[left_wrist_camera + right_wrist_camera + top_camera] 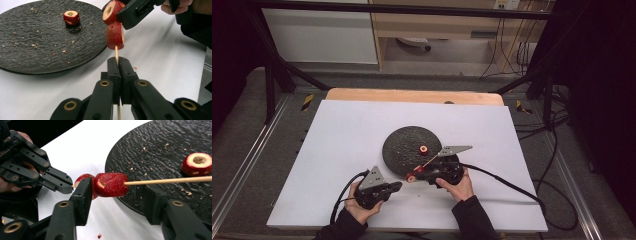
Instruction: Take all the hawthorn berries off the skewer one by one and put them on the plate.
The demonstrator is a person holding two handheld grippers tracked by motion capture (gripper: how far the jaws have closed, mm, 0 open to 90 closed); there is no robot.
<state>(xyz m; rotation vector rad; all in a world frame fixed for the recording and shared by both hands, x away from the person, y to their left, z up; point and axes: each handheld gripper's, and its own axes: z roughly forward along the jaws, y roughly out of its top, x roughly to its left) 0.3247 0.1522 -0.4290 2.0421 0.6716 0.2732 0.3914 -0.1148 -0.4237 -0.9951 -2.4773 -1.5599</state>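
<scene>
2 red fruit pieces [110, 184] are threaded on a wooden skewer [116, 53], clamped by the left gripper [118, 62]'s closed fingers. Around them the right gripper [115, 195]'s fingers stand partly open, not pressing. 1 piece [71, 17] lies on the black plate [402, 145] at the counter [347, 130]'s 12 o'clock side.

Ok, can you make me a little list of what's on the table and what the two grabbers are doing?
Plate: round and black, on the white table
Loose fruit piece: one red piece lying on the plate
Skewer: thin wooden stick with two red fruit pieces threaded on it
Left gripper: jaws shut on the skewer near the fruit
Right gripper: jaws open, standing either side of the threaded fruit
Crumbs: small bits scattered on the plate
</scene>
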